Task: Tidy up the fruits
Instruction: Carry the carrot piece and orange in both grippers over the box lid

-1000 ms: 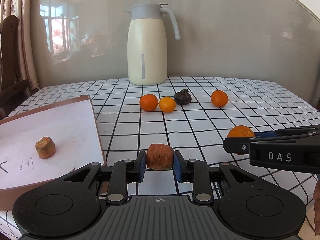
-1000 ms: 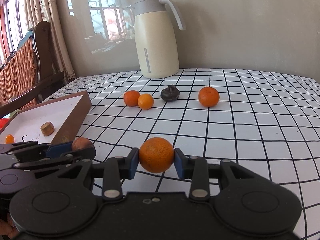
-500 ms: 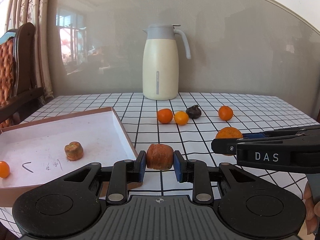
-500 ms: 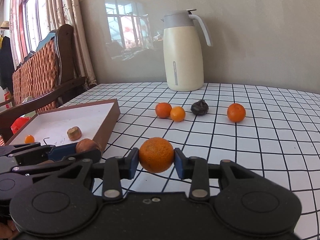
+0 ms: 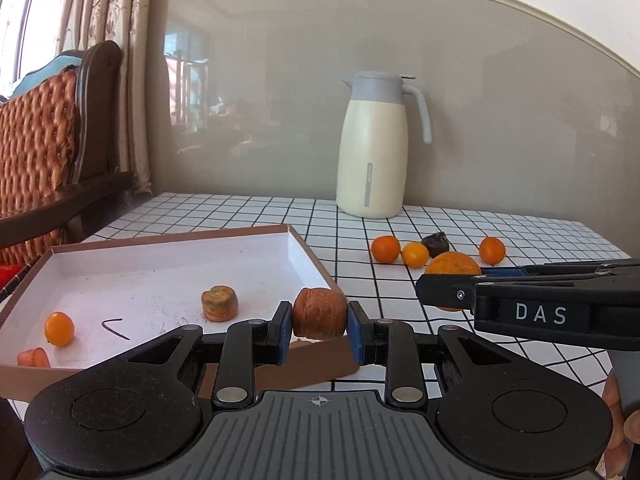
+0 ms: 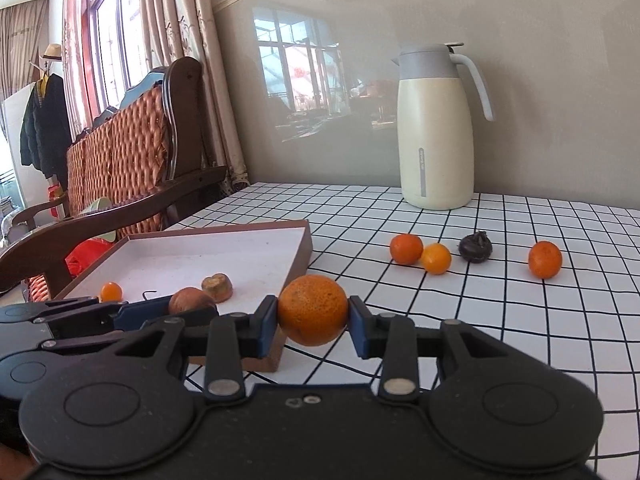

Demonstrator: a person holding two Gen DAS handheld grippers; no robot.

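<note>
Beside the brown-walled tray (image 5: 308, 254) on the checked surface (image 5: 400, 300), both claws carry fruit. The left claw (image 5: 319, 325) is clenched on a wrinkled reddish-brown fruit (image 5: 319, 313), pinched between its blue pads at the tray's near right corner, apparently just above the rim. The right claw (image 6: 313, 322) is grasping a round orange (image 6: 313, 309), held on the side of that same corner away from the tray's floor, over the surface rather than over the tray.

The coming move, as I judge it, turns on this: the tray's white floor lies ahead and to the left of both claws, and the left claw is the nearer one, with only the corner wall to cross. The right claw would have to travel leftwards past the wall, and the left claw sits in that path, so the two could crowd each other.

Inside the tray lie a brownish lumpy fruit (image 5: 219, 303), a small orange one (image 5: 59, 328) and a reddish piece at the near wall (image 5: 33, 357). Beyond the tray, towards a cream jug (image 5: 372, 160), three orange fruits and a dark one (image 6: 475, 246) wait on the surface.

The right claw's side reads "DAS" (image 5: 541, 313); dark pen marks on the tray floor are not legible.
</note>
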